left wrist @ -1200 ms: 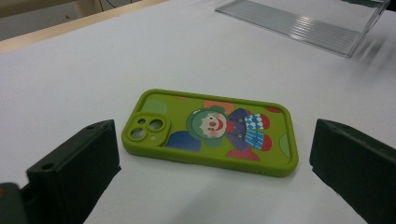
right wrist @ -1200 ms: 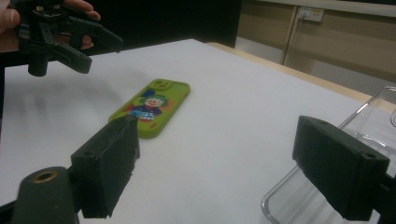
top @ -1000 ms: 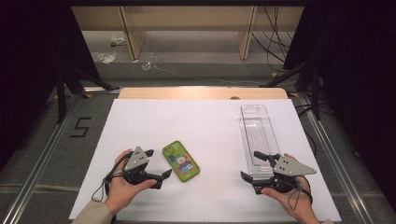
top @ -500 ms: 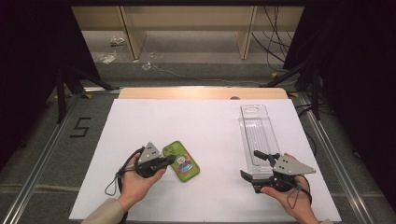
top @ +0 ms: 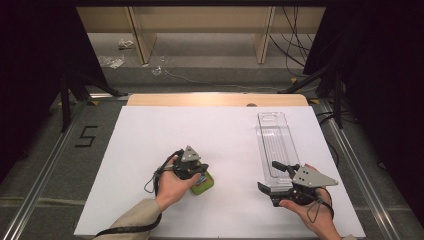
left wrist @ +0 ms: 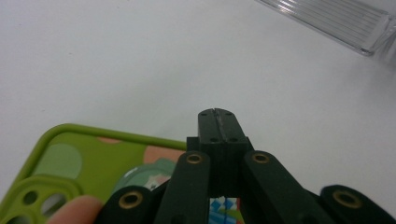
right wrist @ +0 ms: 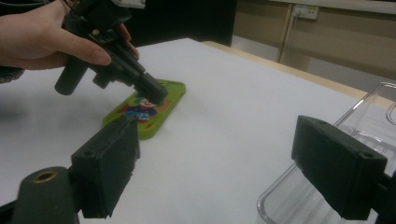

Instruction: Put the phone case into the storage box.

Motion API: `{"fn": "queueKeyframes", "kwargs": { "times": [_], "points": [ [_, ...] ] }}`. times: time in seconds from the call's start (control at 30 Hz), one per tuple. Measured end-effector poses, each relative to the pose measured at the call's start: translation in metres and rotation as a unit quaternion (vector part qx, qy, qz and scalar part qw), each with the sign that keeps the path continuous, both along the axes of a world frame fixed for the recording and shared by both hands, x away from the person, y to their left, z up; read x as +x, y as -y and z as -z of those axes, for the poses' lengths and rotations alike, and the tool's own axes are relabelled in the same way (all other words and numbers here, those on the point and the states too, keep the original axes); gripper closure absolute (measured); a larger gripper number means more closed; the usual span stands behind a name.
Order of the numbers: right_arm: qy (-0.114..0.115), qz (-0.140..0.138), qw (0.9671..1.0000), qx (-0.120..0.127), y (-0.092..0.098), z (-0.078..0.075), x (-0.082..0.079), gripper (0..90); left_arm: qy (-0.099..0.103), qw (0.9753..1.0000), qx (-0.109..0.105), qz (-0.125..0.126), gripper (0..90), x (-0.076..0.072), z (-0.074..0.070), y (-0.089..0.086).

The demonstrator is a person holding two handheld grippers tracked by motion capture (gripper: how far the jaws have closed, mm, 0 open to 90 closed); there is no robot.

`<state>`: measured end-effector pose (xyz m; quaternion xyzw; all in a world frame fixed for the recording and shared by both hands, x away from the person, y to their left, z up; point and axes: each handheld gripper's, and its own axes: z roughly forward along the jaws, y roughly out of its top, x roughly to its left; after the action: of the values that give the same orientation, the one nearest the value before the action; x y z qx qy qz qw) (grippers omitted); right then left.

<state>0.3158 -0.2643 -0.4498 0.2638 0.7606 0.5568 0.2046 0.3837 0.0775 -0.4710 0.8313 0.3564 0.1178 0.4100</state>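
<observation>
Jaws of left tool (left wrist: 218, 114) are pressed together w/ nothing between them, tips hovering over or pressing on the green phone case (left wrist: 88, 158) that lies flat on the white counter (top: 225, 125), near its front-left; contact can't be confirmed. Prob. closed so the tip works as a single poker to pin or slide the case rather than pinch it. Right tool (right wrist: 219, 172) is spread wide apart, holding nothing, parked at the near end of the clear plastic tray (top: 275, 145) on the right, likely ready to steady it. Tray looks empty, well apart from the case.
</observation>
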Motion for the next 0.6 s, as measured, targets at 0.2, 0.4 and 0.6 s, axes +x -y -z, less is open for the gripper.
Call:
{"fn": "queueKeyframes", "kwargs": {
  "times": [0.2, 0.4, 0.6],
  "points": [
    [0.0, 0.0, 1.0, 0.001, 0.0, 0.0, 0.0, 16.4, -0.011, 0.9995, 0.024, 0.015, 90.0, 0.004, 0.006, 0.027],
    [-0.002, -0.002, 1.0, 0.001, 0.0, 0.0, 0.0, 16.4, -0.022, 0.999, 0.031, 0.023, 90.0, 0.005, 0.011, 0.035],
    [-0.003, -0.002, 1.0, 0.001, 0.0, 0.001, 0.0, 16.4, -0.025, 0.9983, 0.045, 0.029, 90.0, 0.005, 0.014, 0.042]
  ]
}}
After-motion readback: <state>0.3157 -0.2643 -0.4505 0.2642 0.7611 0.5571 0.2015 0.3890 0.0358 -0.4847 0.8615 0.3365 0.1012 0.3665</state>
